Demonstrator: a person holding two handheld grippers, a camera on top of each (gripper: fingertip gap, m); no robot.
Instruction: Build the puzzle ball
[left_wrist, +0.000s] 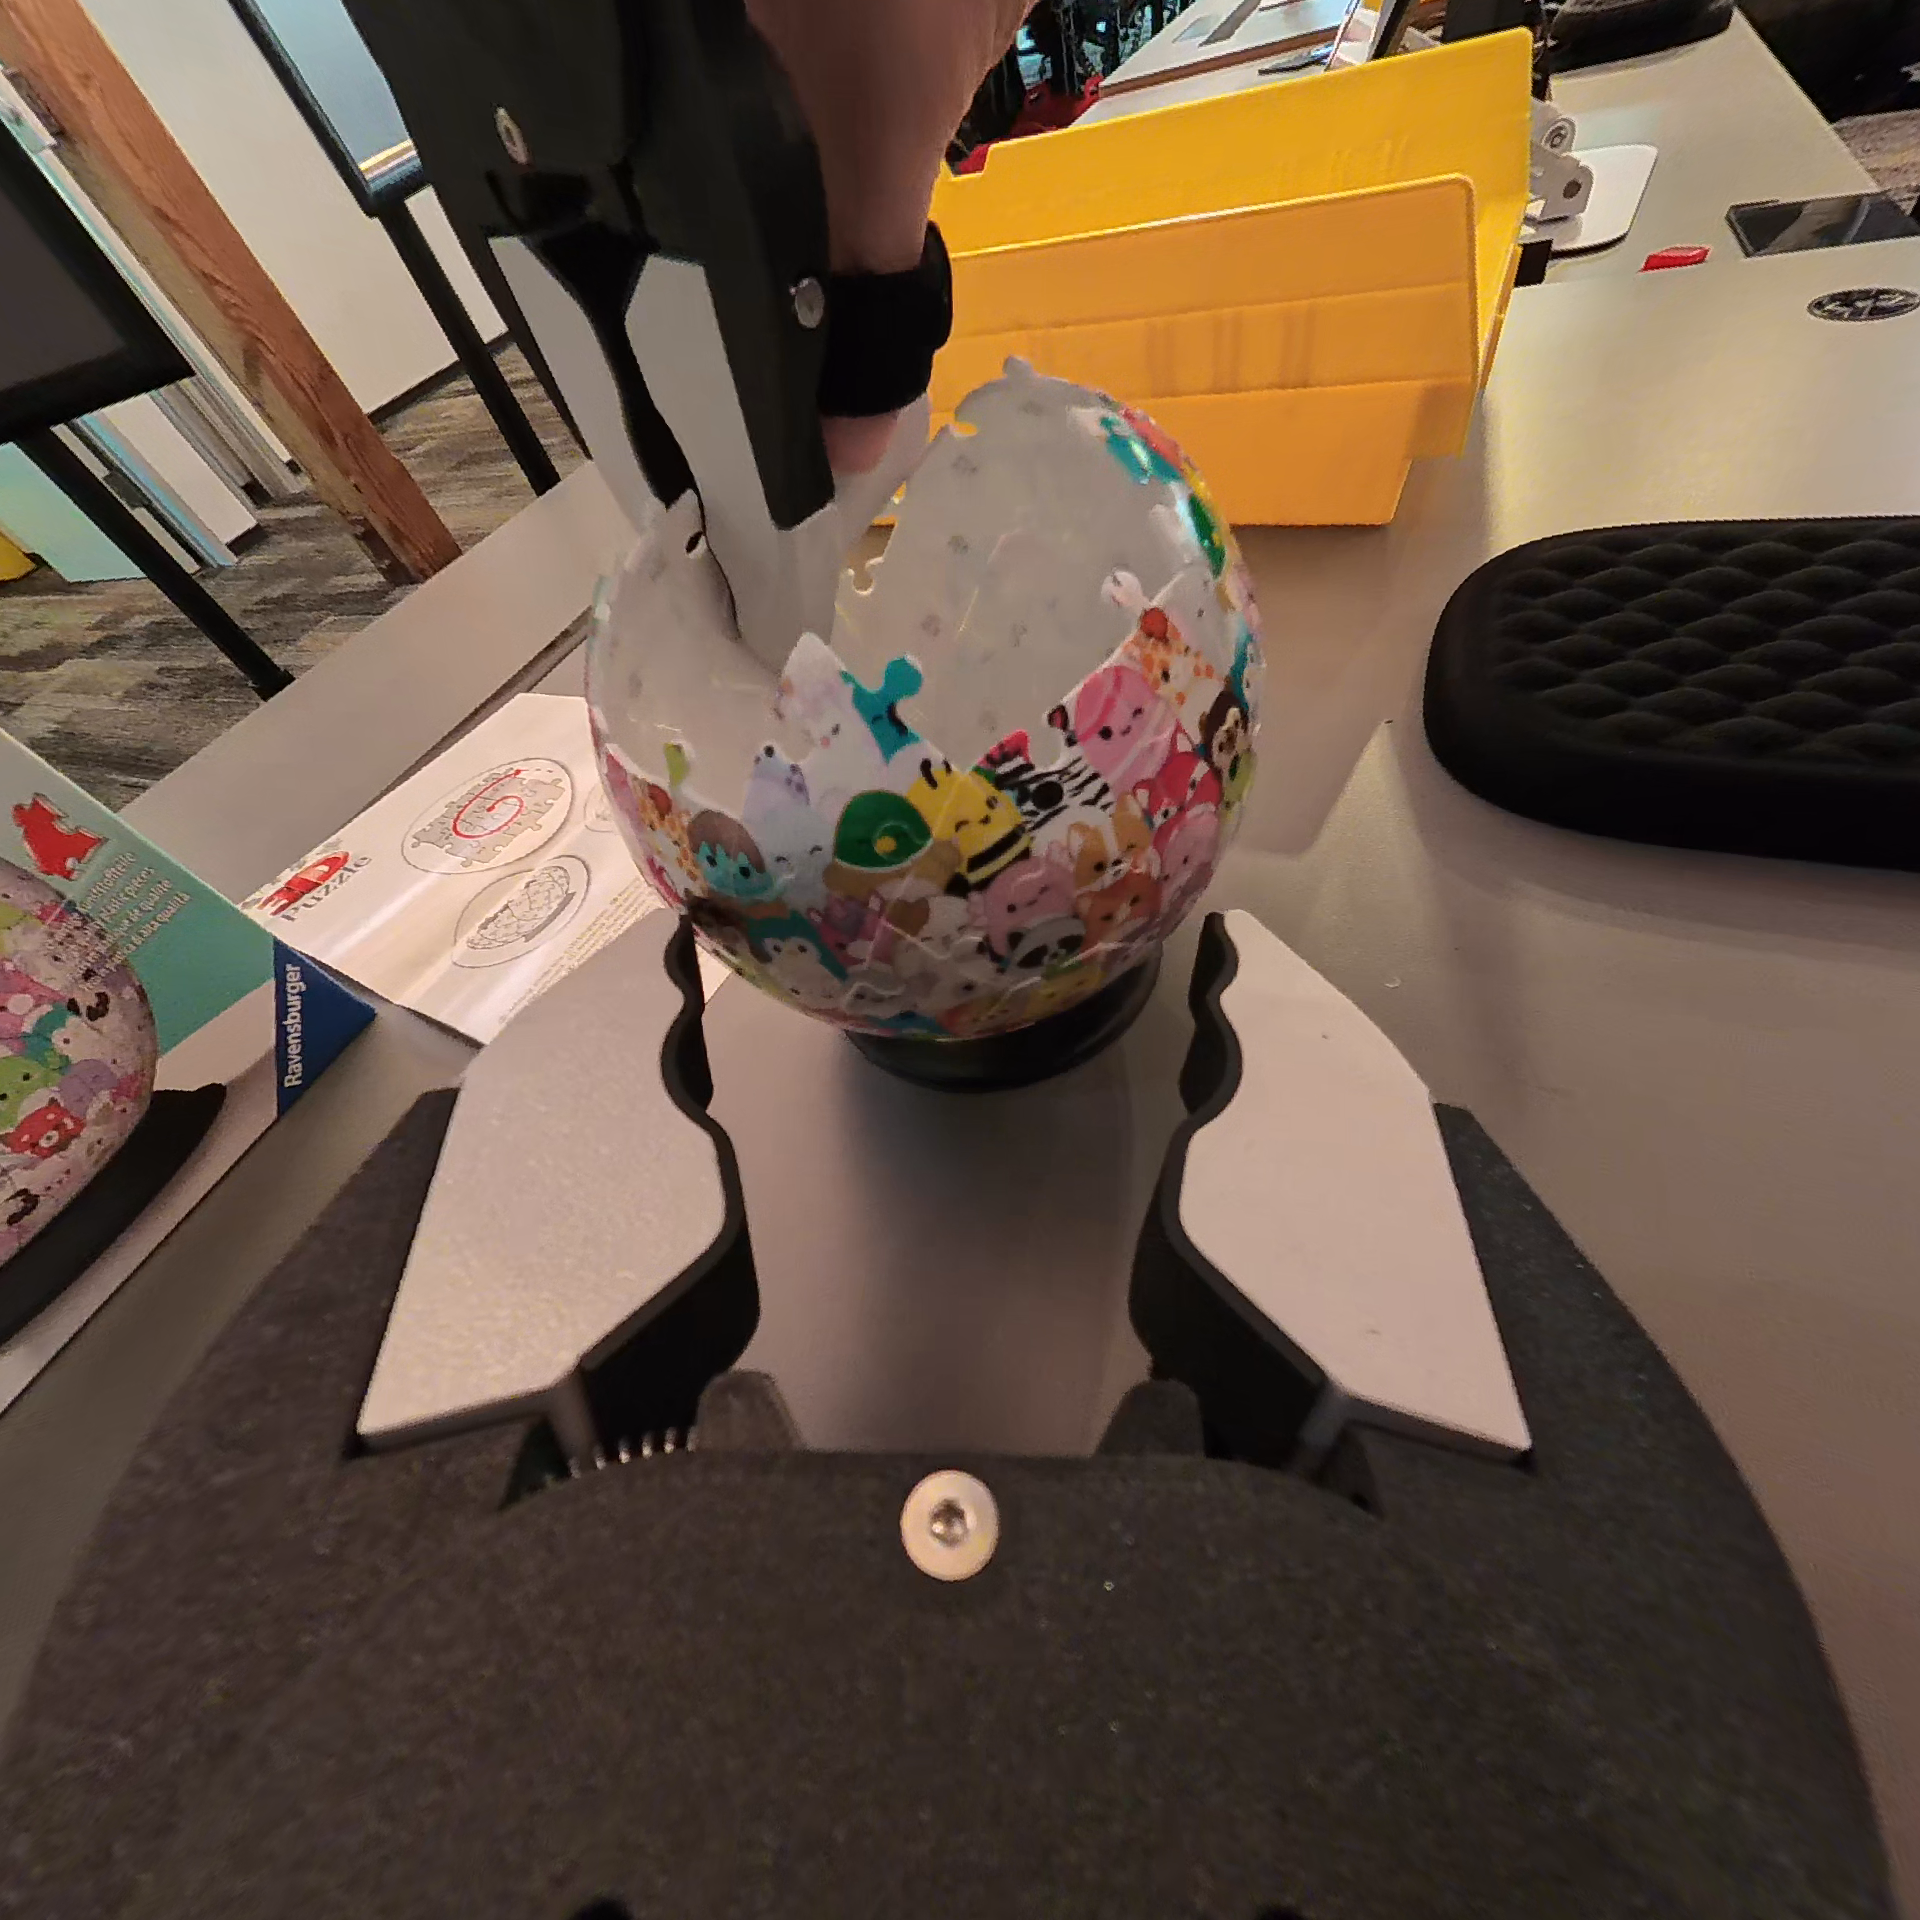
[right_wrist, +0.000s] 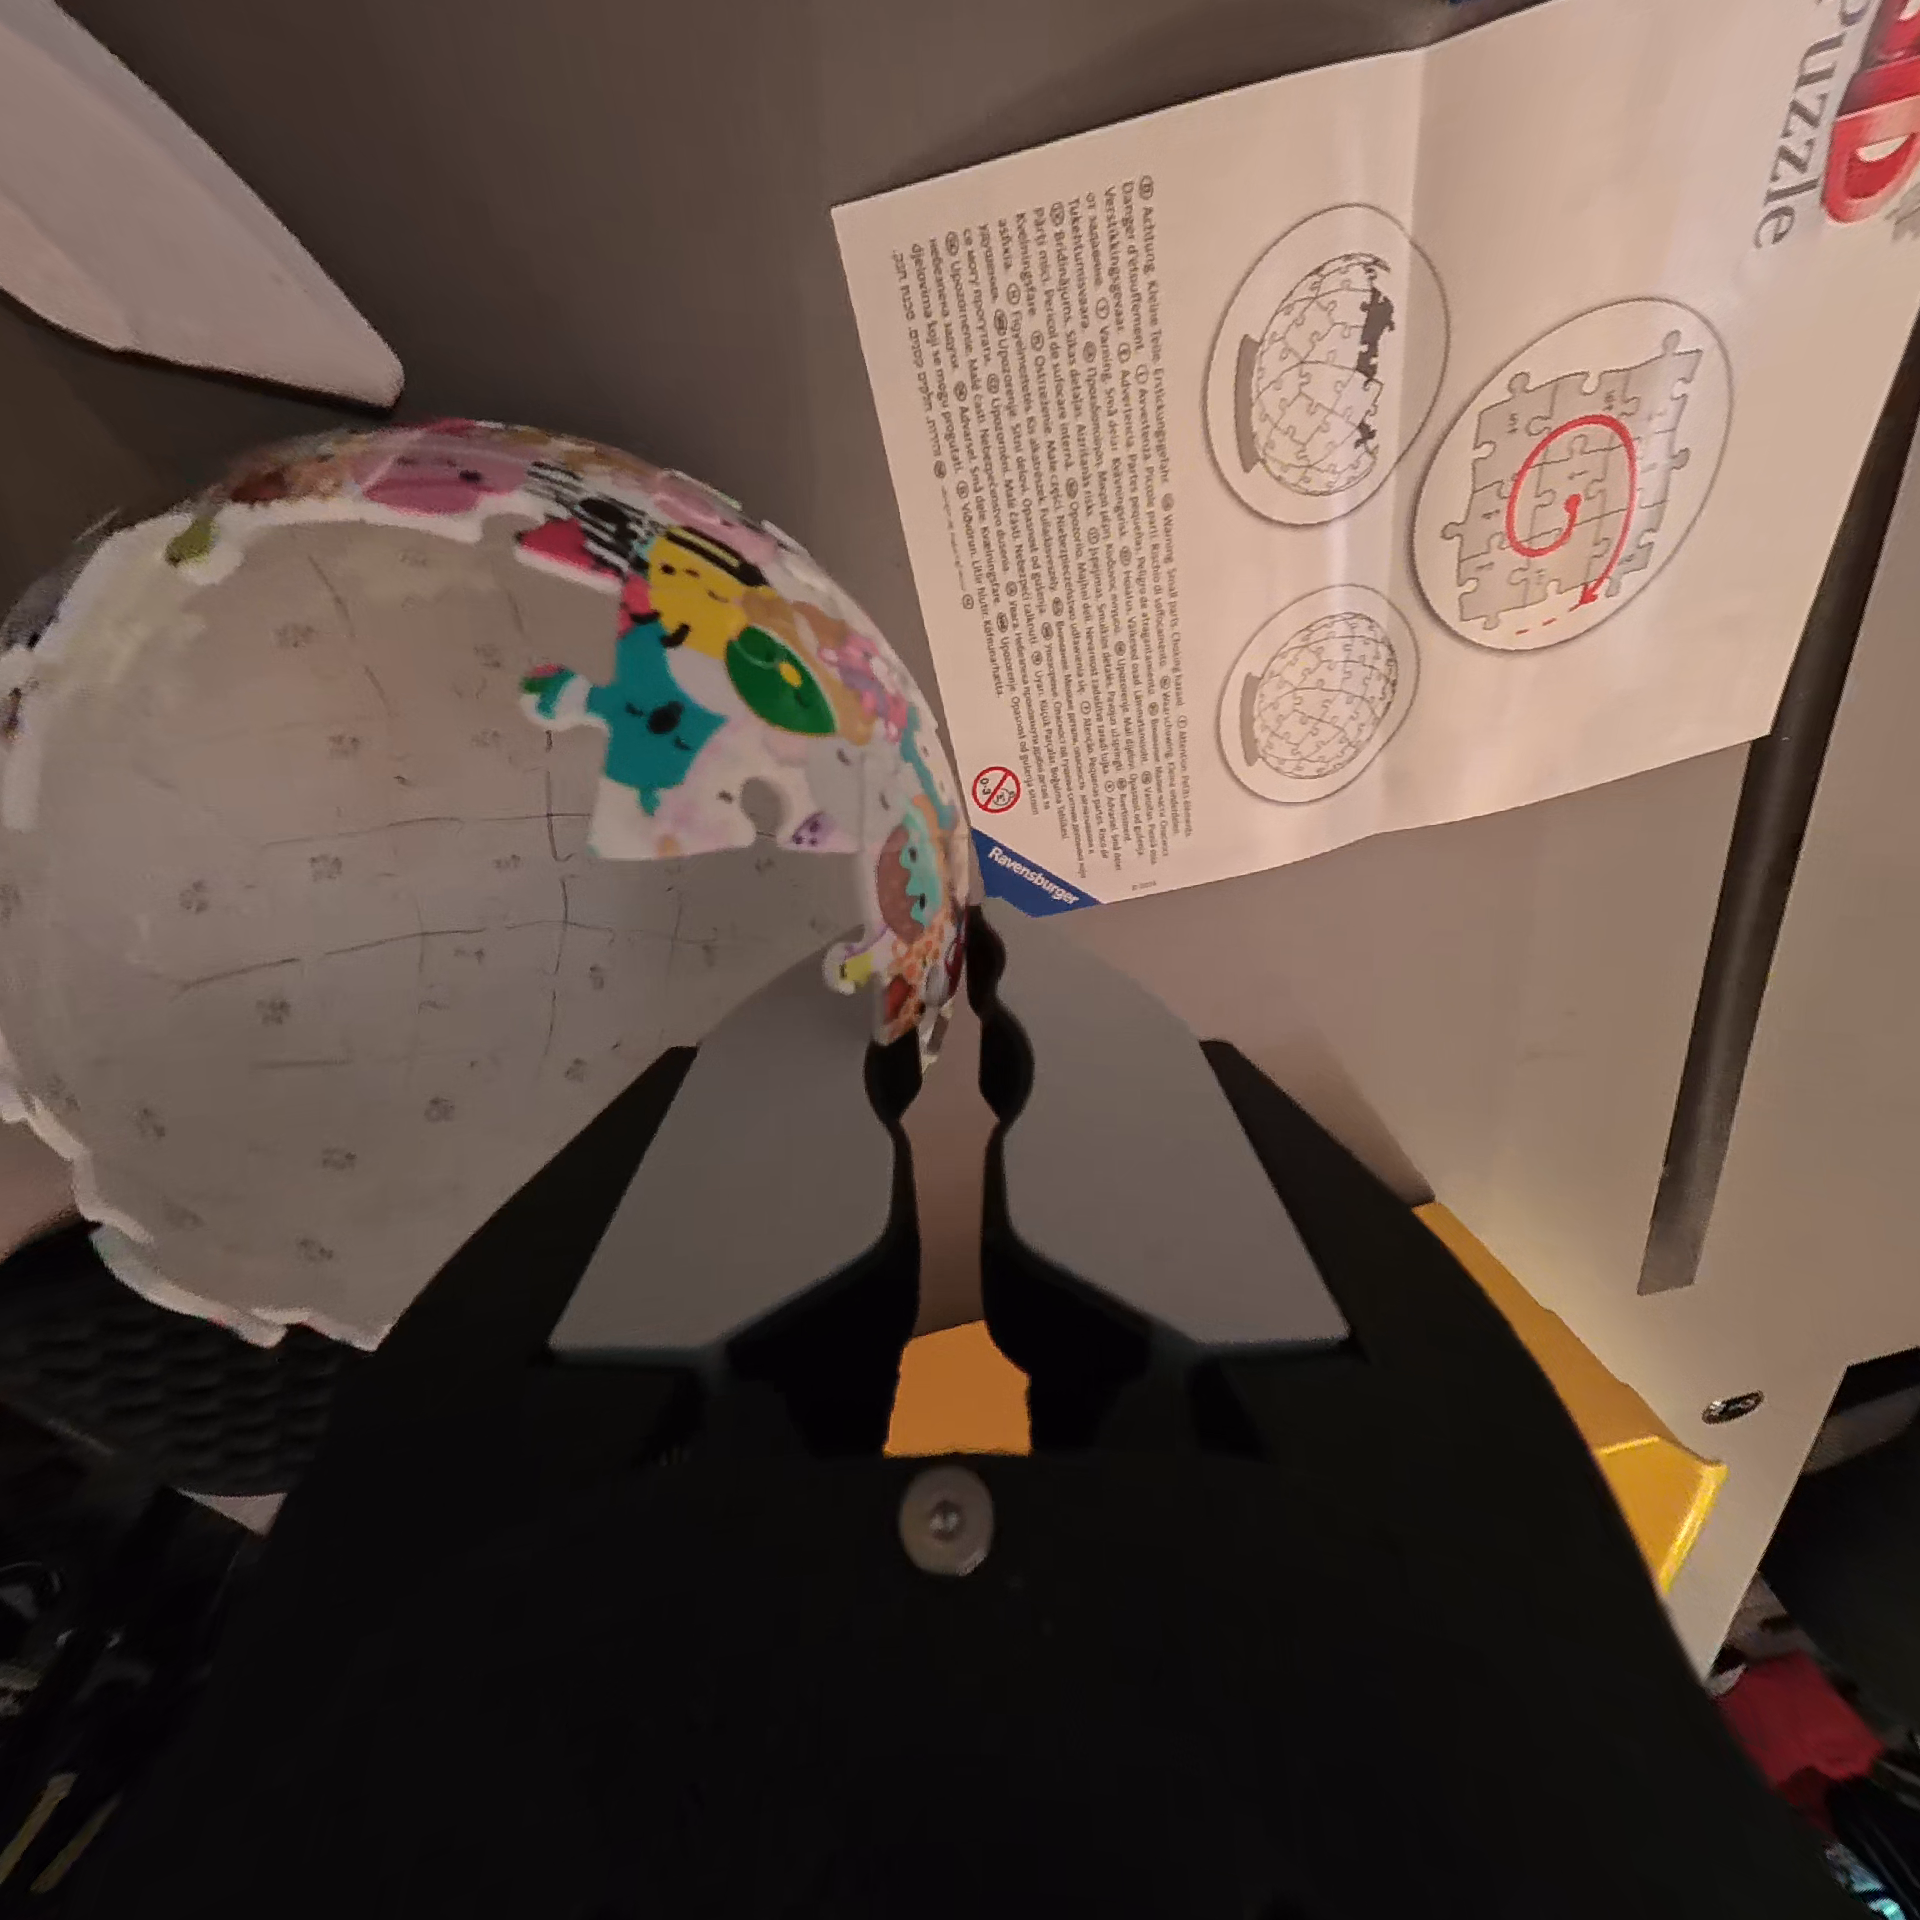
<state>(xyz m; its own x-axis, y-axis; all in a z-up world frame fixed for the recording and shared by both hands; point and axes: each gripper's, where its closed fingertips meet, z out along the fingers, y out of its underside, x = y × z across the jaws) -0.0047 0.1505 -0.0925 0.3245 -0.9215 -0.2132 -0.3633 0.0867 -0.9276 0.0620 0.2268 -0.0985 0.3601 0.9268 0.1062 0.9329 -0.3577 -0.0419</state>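
The partly built puzzle ball (left_wrist: 935, 821) stands on its black round stand (left_wrist: 997, 1055) on the grey table. Its top and near side are open, showing the white inside. My left gripper (left_wrist: 951, 966) is open and empty, with one finger on each side of the stand, just in front of the ball. My right gripper (left_wrist: 717, 582) reaches down from above and is shut on the ball's upper left rim. In the right wrist view the ball (right_wrist: 312, 883) fills the left side, and the right gripper (right_wrist: 951, 982) pinches the coloured edge of the shell.
A yellow bin (left_wrist: 1247, 312) stands behind the ball. A black quilted mat (left_wrist: 1683, 686) lies at the right. An instruction sheet (left_wrist: 468, 862) (right_wrist: 1351, 499) and the puzzle box (left_wrist: 104, 987) lie at the left, near the table's edge. Across from one pair of fingers to the other is roughly 11 centimetres.
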